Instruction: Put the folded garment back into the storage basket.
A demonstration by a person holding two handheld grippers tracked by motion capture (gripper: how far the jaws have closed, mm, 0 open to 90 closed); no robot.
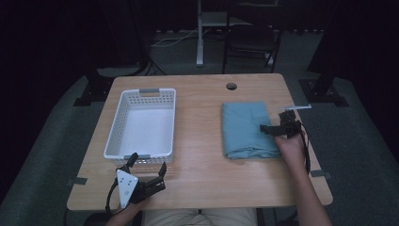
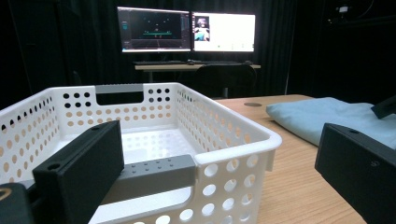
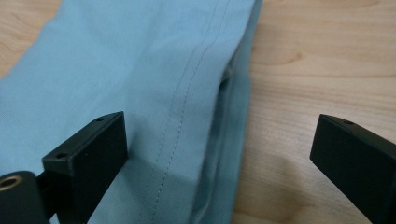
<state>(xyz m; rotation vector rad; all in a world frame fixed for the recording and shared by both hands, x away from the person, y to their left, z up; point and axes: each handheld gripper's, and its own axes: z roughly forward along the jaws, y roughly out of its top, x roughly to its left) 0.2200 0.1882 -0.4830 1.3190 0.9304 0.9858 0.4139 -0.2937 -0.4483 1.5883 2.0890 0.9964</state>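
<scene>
A folded teal cloth (image 1: pixel 245 128) lies on the right half of the wooden table (image 1: pixel 202 155). My right gripper (image 1: pixel 275 121) hovers open over the cloth's right edge. In the right gripper view, one jaw stands over the cloth (image 3: pixel 140 70) and the other over bare wood, with the stitched, layered edge between them and my right gripper (image 3: pixel 219 140) holding nothing. A white perforated basket (image 1: pixel 141 122) sits empty on the left half. My left gripper (image 1: pixel 148 163) rests open just in front of the basket's near wall (image 2: pixel 224 186), with nothing between its jaws.
A round cable hole (image 1: pixel 231 86) sits near the table's far edge. A thin white strip (image 1: pixel 301 107) lies by the right edge, beyond the right gripper. A dark chair (image 1: pixel 251 40) and a stand are behind the table. Two lit monitors (image 2: pixel 187 31) stand farther back.
</scene>
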